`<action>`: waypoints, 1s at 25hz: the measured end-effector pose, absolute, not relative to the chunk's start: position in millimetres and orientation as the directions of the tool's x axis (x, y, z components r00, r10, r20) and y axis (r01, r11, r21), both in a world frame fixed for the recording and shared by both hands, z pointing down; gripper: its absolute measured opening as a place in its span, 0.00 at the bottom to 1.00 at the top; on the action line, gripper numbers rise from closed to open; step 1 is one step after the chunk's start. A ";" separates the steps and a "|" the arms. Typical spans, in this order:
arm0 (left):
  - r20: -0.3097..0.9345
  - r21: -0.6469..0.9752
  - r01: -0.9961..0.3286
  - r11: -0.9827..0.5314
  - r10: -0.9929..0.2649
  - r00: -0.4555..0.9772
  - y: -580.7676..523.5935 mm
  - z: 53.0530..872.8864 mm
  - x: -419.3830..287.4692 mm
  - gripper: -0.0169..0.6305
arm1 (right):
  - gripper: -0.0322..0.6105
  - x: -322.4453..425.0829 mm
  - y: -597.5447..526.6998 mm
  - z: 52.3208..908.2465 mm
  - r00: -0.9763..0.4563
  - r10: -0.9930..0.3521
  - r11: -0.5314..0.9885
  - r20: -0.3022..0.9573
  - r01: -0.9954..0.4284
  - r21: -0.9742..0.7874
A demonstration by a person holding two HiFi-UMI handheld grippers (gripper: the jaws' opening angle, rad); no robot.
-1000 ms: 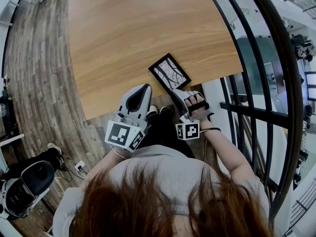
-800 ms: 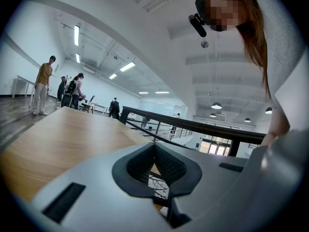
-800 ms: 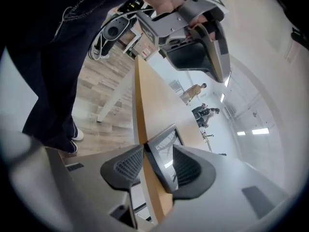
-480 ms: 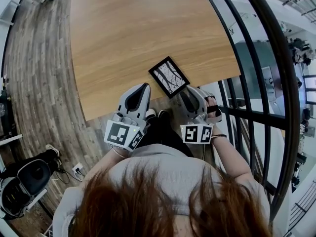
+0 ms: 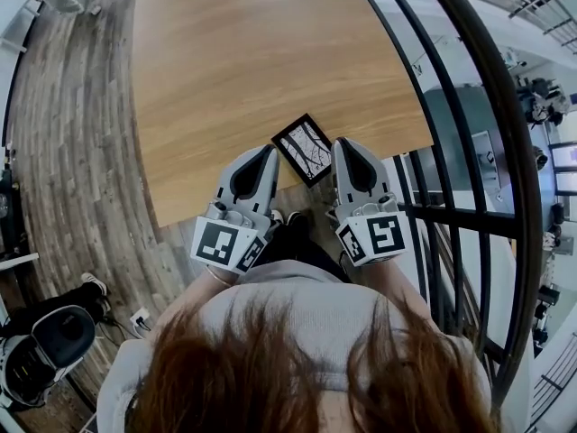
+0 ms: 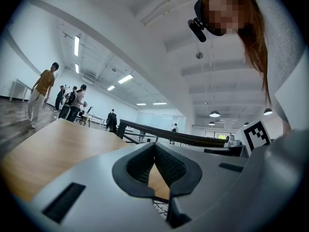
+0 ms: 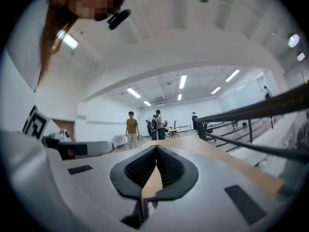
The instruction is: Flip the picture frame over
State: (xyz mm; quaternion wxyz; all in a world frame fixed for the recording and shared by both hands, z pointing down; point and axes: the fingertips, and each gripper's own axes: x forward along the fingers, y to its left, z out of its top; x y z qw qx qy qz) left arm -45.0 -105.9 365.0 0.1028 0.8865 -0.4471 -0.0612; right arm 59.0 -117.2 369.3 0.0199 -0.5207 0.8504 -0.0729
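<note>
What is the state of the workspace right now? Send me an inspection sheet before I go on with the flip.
Surface: wooden table, bare apart from the frame.
Job's things: picture frame lies flat at the table's near edge, picture side up, not yet flipped.
Clutter: nothing seen on the table.
Grippers: left gripper jaws together, empty, left of the frame; right gripper jaws have just closed with nothing between them, right of the frame.
Cables: a plug with a short lead on the floor, left of the person.
Surroundings: plank floor; black railing on the right; black-and-white device on the floor; people standing far off.
</note>
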 end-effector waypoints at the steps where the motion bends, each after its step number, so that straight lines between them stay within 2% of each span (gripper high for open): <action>1: -0.024 0.236 -0.779 -0.580 -0.805 0.593 -106.0 362.8 -45.2 0.04 | 0.07 59.7 -118.2 367.5 -0.452 -0.892 0.436 0.018 -0.870 -0.232; 3: -0.035 0.234 -0.778 -0.583 -0.805 0.592 -106.6 359.8 -45.1 0.04 | 0.07 60.8 -121.7 365.7 -0.424 -0.906 0.400 0.006 -0.859 -0.320; 9: -0.049 0.235 -0.773 -0.589 -0.801 0.596 -109.2 356.8 -44.5 0.04 | 0.07 47.3 -124.4 362.4 -0.391 -0.918 0.371 0.069 -0.906 -0.205; 25: -0.062 0.234 -0.761 -0.605 -0.790 0.610 -112.1 350.7 -43.7 0.04 | 0.07 49.1 -129.3 357.1 -0.371 -0.925 0.349 0.077 -0.914 -0.207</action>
